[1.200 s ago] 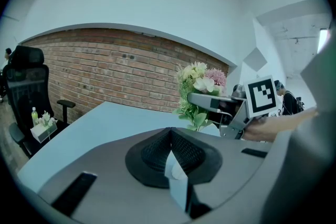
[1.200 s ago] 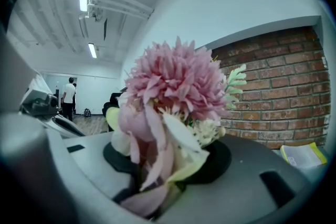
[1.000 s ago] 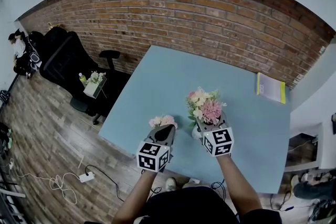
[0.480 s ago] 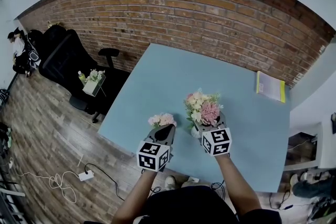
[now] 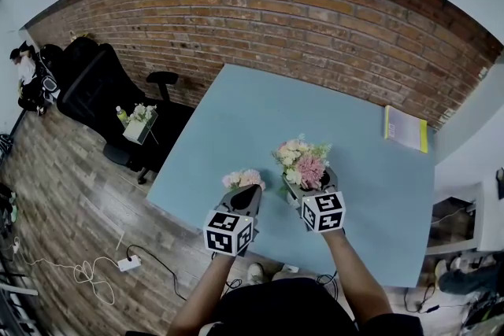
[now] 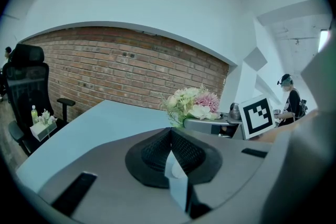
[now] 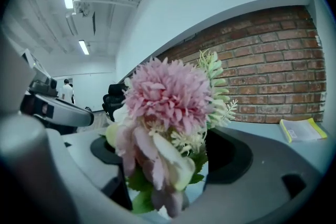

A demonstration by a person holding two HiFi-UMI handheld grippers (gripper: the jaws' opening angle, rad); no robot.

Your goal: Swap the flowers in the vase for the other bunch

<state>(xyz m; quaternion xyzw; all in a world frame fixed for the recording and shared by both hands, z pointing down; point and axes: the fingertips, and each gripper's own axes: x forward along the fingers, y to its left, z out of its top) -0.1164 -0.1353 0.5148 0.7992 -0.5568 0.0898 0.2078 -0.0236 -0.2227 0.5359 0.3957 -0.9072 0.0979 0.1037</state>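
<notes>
At the near edge of the pale blue table (image 5: 260,110) much is covered. The vase cannot be made out, since the right tool (image 5: 309,185) and the foliage of the large bunch (image 5: 302,160) sit over that spot. In the right gripper view the stems run out of the bottom of the picture, so I cannot tell where they end. The blossoms of the small bunch (image 5: 243,180) do not show in the left gripper view. Only a pale strip (image 6: 176,178) shows there, pinched between the closed jaws of the left tool (image 5: 250,197). The head view puts that bunch right at this tool's tip, so it appears held by it. The right tool's jaws have just been opening and stand wide, 1 pad on each side of the large bunch with a gap to it. That bunch stands upright between them: 1 big pink many-petalled bloom on top, cream and pale pink flowers beneath, a pale green spike to the right and dark leaves low down. The small bunch is pale pink and cream. The 2 tools are side by side, near each other but apart. Well away, at the table's far right corner, lies a yellow-edged booklet (image 5: 406,131). A brick wall (image 5: 315,20) runs behind the table. Left of it, on the wooden floor, stand a black office chair (image 5: 93,83) and a small stand (image 5: 140,130) with a bottle and flowers.
</notes>
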